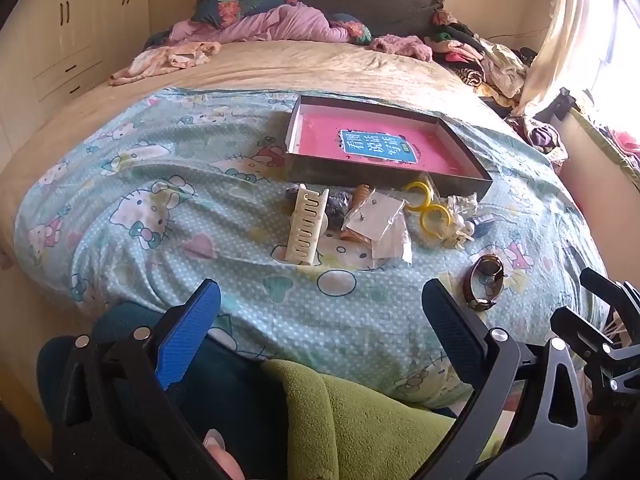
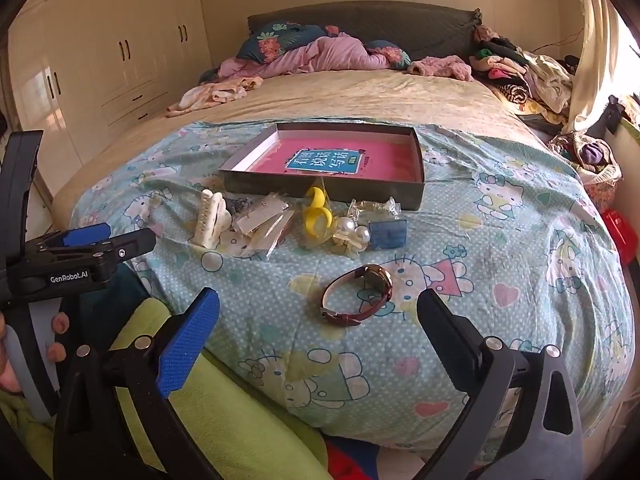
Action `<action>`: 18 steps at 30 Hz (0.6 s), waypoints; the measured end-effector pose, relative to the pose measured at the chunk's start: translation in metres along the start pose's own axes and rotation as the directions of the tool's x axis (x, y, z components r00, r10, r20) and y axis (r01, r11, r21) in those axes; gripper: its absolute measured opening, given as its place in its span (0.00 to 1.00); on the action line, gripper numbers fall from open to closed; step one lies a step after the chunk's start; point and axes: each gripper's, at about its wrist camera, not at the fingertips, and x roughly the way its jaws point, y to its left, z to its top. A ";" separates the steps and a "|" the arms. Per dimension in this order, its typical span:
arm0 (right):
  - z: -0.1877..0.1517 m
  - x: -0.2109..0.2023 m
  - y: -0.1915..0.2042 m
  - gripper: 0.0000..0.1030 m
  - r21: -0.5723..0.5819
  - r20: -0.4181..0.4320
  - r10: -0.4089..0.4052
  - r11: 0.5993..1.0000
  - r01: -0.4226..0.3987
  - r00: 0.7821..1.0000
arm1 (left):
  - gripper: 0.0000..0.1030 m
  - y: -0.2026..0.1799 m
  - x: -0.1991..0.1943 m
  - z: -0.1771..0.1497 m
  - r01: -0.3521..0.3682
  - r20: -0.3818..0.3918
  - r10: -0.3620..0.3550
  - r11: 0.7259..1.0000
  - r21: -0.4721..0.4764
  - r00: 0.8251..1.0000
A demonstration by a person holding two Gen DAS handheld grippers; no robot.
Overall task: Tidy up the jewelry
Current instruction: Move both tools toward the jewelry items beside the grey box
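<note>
Right wrist view: shallow grey cardboard box (image 2: 324, 190) sits on the pale-blue cartoon-cat bedsheet (image 2: 500, 248), open side up.
Box contents: only a pink book with a blue title panel (image 2: 324, 163), lying flat inside; no jewelry in it that I can see.
Jewelry pile: on the sheet just in front of the box – cream plastic claw hair clip (image 2: 210, 220), clear plastic packets with small earrings (image 2: 264, 224), yellow plastic rings (image 2: 316, 212), white pearl pieces (image 2: 354, 230), small blue rectangular box (image 2: 387, 233).
Watch: gold-faced wristwatch with a dark red leather strap (image 2: 358, 294), alone on the sheet, nearer me than the pile.
My right gripper (image 2: 318, 326): fingers spread wide, holding nothing, above the sheet with the watch just ahead between them.
My left gripper (image 1: 320, 314): fingers spread wide, empty, nothing touched; pile ahead, watch off to its right.
</note>
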 end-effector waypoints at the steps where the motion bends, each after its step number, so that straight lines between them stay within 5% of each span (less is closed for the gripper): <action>1: 0.002 0.000 0.001 0.96 0.000 -0.003 0.000 1.000 0.000 1.000 | 0.91 -0.001 0.000 0.000 -0.002 0.002 0.002 1.000 0.002 1.000; 18: -0.003 0.002 0.002 0.96 -0.018 -0.005 0.009 1.000 -0.009 1.000 | 0.91 -0.003 0.000 -0.002 -0.005 0.007 0.005 1.000 0.006 1.000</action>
